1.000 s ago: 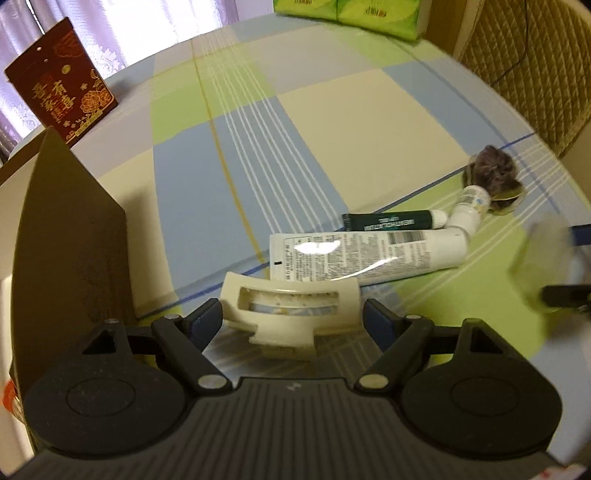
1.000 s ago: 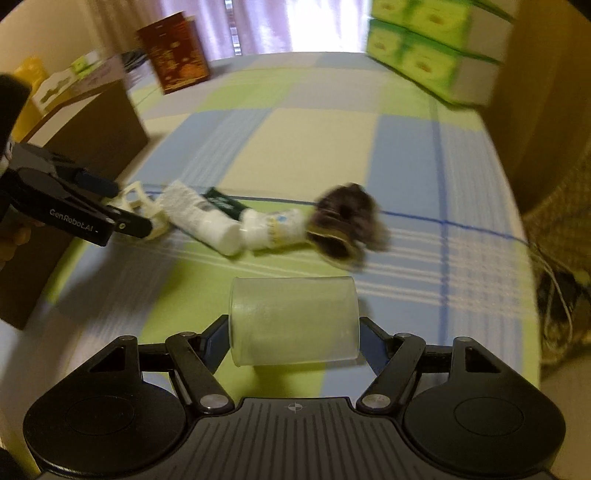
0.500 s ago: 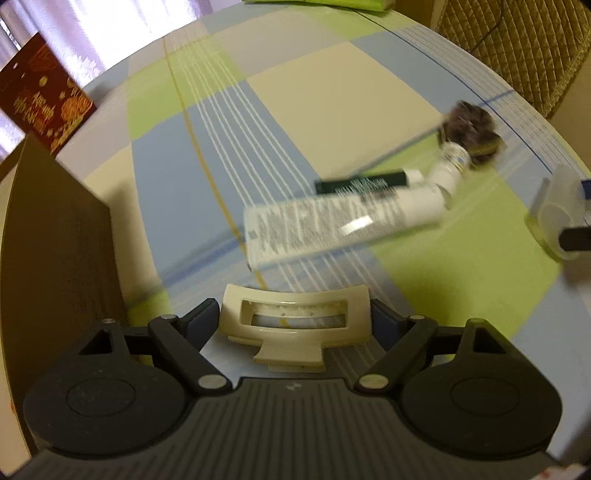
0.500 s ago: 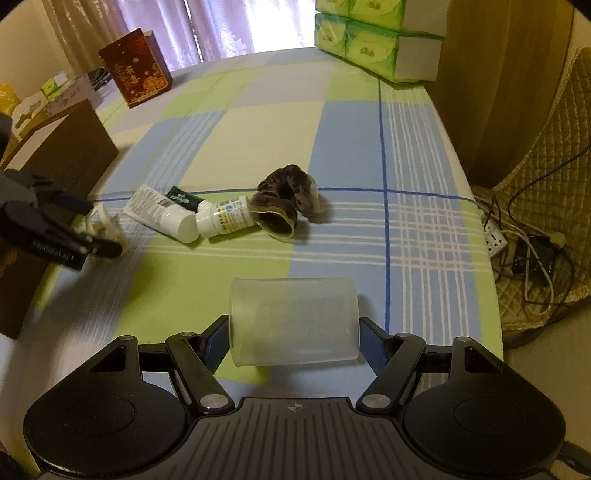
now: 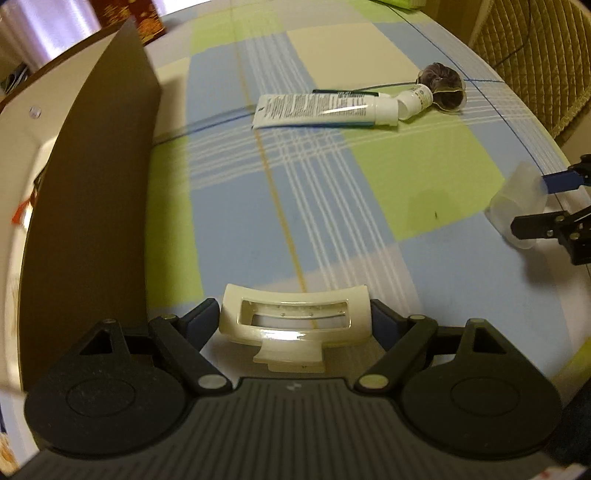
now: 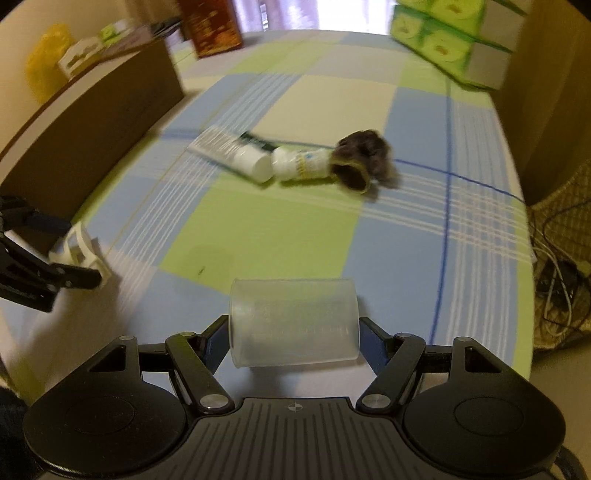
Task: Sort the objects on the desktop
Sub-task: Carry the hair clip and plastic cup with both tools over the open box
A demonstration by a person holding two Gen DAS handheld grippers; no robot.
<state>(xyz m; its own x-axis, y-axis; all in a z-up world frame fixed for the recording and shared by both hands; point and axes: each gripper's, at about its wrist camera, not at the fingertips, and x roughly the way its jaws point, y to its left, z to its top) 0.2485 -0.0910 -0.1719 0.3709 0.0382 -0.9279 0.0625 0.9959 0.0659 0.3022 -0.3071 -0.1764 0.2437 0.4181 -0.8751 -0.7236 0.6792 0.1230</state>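
Note:
My left gripper (image 5: 293, 319) is shut on a cream hair clip (image 5: 293, 325), held above the checked tablecloth near the brown box (image 5: 88, 206). The same clip (image 6: 79, 251) and left gripper (image 6: 70, 258) show at the left of the right wrist view. My right gripper (image 6: 293, 332) is shut on a clear plastic cup (image 6: 293, 321) lying sideways between its fingers; that cup (image 5: 517, 206) appears at the right edge of the left wrist view. A white tube (image 5: 325, 110), a dark green tube (image 5: 347, 92), a small white bottle (image 5: 415, 99) and a brown scrunchie (image 5: 443, 85) lie together farther back.
The brown box wall (image 6: 92, 125) runs along the table's left side. A red gift box (image 6: 210, 29) and green tissue packs (image 6: 450, 33) stand at the far end. A wicker chair (image 5: 532, 55) and cables (image 6: 557, 258) are beyond the table's right edge.
My left gripper has pulled back toward the near edge with the hair clip, away from the tubes and closer to the brown box. The right gripper swung left, cup still held.

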